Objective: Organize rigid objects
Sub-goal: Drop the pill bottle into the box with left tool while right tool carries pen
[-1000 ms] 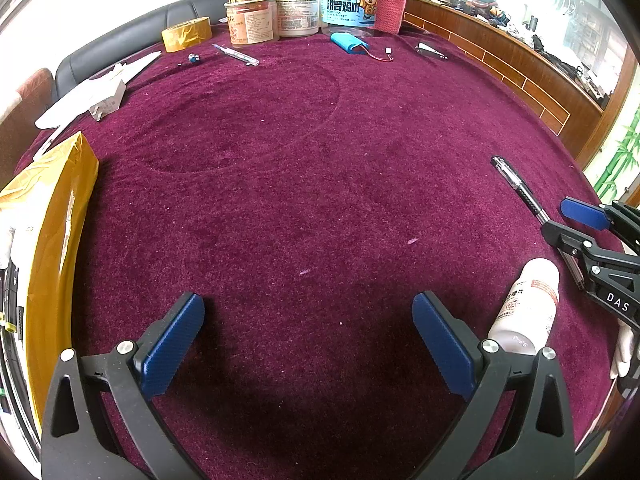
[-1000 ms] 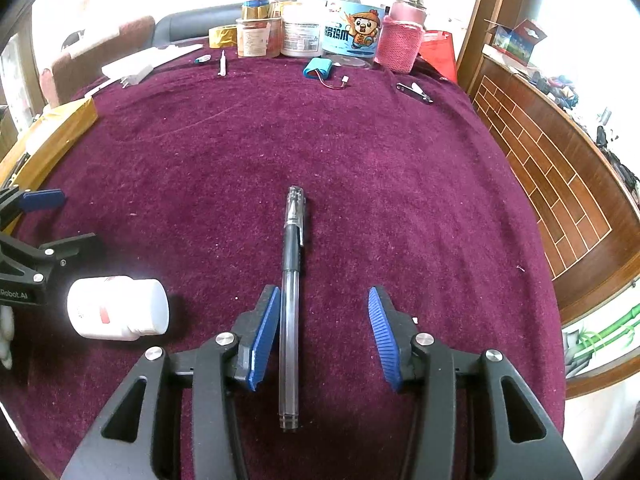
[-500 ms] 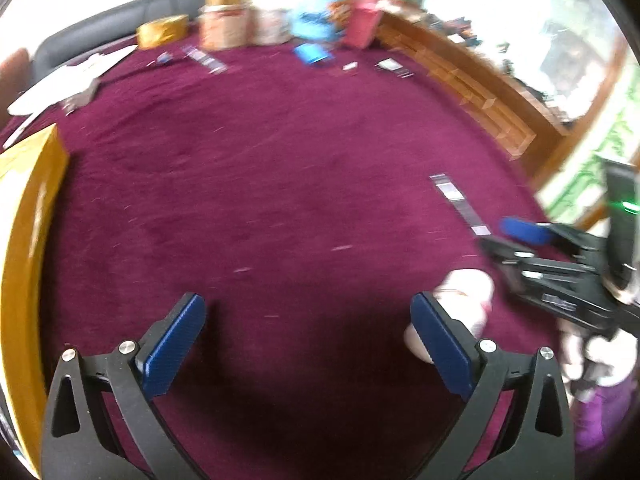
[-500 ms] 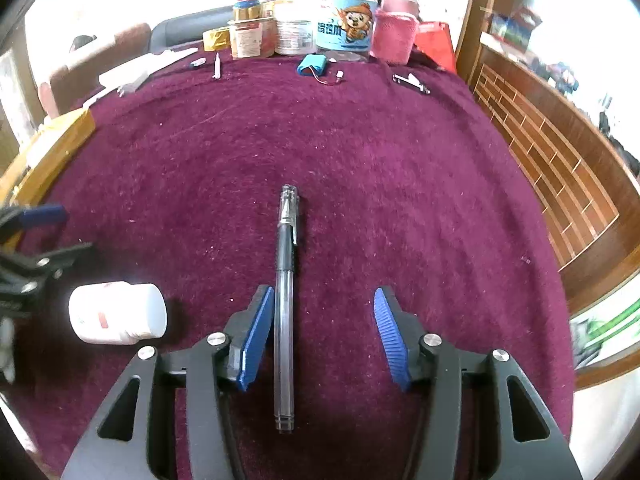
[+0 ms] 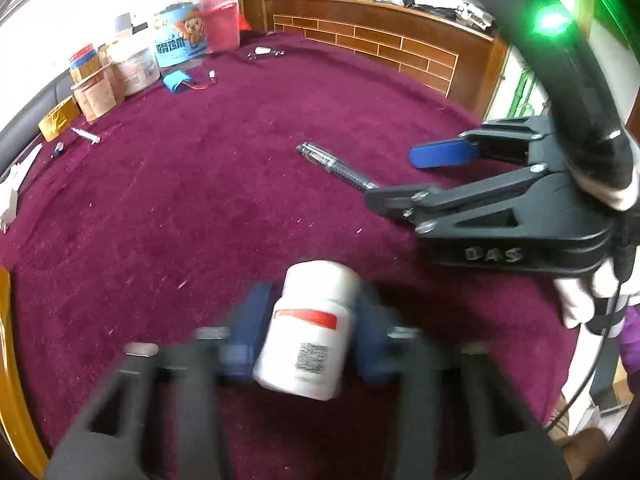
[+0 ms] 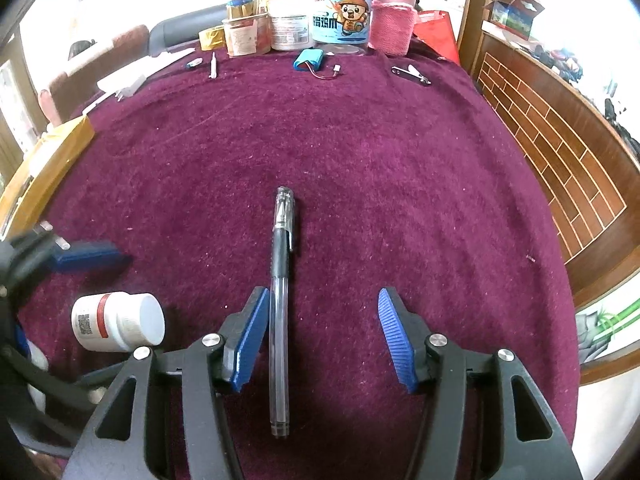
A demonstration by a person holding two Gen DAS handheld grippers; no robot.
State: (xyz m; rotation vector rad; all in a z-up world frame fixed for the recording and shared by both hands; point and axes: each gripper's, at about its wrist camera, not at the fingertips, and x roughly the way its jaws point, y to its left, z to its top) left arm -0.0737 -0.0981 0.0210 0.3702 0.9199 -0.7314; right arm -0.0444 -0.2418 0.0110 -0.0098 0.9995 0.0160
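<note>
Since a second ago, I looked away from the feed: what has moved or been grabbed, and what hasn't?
The left gripper swung right across the cloth to the white bottle, and its jaws are closing with the bottle between them. The right gripper is opening slightly; the pen lies between its jaws, beside the left pad. The bottle and pen lie where they were, and the jars at the far edge are unchanged.
</note>
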